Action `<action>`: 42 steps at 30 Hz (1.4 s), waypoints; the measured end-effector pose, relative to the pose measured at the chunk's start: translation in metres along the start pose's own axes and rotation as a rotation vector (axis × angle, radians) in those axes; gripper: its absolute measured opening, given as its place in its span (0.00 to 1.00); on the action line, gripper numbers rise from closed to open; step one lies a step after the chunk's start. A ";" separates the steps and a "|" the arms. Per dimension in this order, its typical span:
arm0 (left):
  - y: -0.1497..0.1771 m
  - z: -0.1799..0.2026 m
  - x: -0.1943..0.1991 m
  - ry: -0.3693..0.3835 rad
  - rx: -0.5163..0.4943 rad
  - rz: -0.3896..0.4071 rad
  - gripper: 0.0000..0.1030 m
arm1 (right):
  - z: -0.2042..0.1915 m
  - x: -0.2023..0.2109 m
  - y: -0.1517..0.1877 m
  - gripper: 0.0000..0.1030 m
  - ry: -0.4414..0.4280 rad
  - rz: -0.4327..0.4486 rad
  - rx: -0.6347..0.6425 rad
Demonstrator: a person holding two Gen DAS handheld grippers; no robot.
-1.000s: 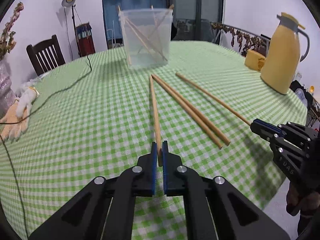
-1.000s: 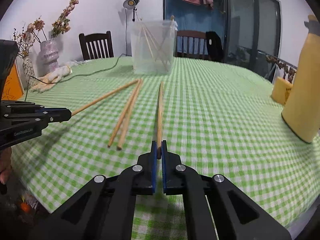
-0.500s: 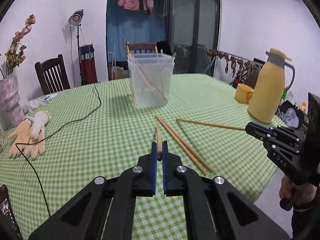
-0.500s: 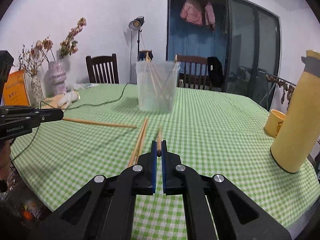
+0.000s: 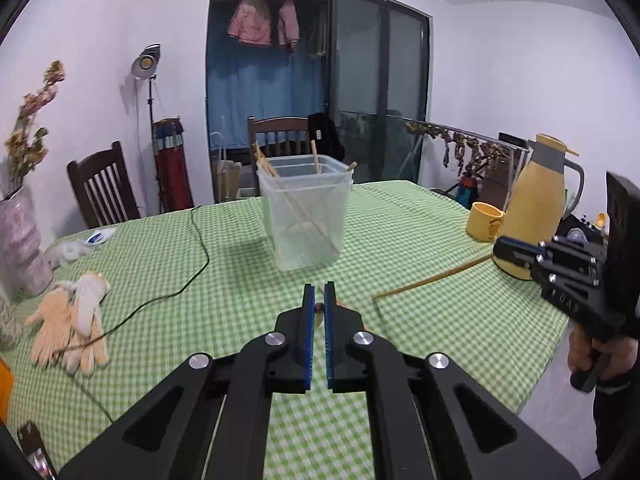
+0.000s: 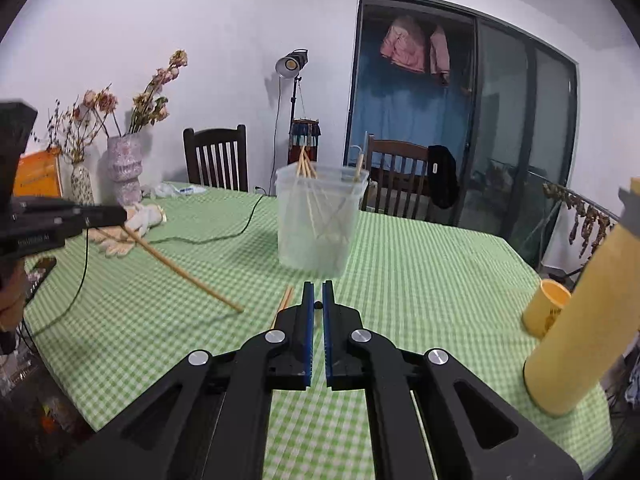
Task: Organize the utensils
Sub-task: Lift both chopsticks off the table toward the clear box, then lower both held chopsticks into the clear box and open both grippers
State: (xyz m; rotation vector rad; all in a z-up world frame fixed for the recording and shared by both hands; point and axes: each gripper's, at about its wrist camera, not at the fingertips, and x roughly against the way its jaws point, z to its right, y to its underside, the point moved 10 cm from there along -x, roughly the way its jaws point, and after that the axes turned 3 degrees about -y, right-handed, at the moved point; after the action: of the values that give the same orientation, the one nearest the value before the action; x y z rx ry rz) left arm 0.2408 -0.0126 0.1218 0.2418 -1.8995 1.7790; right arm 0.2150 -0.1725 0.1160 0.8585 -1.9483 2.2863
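A clear plastic bin (image 5: 306, 216) with several wooden chopsticks standing in it sits mid-table; it also shows in the right wrist view (image 6: 320, 220). My left gripper (image 5: 319, 300) is shut on a chopstick, seen end-on between its pads. In the right wrist view that chopstick (image 6: 180, 270) hangs tilted from the left gripper (image 6: 120, 214) above the cloth. My right gripper (image 6: 318, 298) is shut on another chopstick, which in the left wrist view (image 5: 432, 278) slants down from the right gripper (image 5: 500, 246). Two more chopsticks (image 6: 285, 300) lie on the cloth, mostly hidden by my fingers.
The table has a green checked cloth (image 5: 420, 220). A yellow jug (image 5: 536, 208) and yellow mug (image 5: 484, 222) stand at the right. Work gloves (image 5: 76, 328), a black cable (image 5: 192, 272) and a vase (image 5: 20, 240) are at the left. Chairs stand behind.
Both grippers have lifted their chopsticks off the cloth and tilted up; each held chopstick now hangs in the air with its far end low.
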 end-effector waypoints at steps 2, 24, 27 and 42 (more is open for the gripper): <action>-0.016 -0.003 -0.008 0.014 -0.012 -0.009 0.01 | 0.004 -0.005 -0.017 0.04 -0.022 -0.010 0.011; -0.128 -0.038 -0.105 0.168 -0.009 -0.135 0.02 | 0.030 -0.108 -0.106 0.04 -0.229 -0.269 -0.010; -0.163 -0.038 -0.088 0.191 -0.016 -0.075 0.01 | 0.030 -0.098 -0.137 0.04 -0.280 -0.223 -0.034; -0.335 -0.062 -0.109 0.168 -0.040 0.089 0.02 | 0.047 -0.109 -0.297 0.04 -0.224 0.010 0.040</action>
State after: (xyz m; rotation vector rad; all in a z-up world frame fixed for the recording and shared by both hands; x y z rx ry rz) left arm 0.5053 -0.0162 0.3624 -0.0062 -1.8493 1.7570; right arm 0.4317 -0.1135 0.3435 1.1574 -1.9980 2.3316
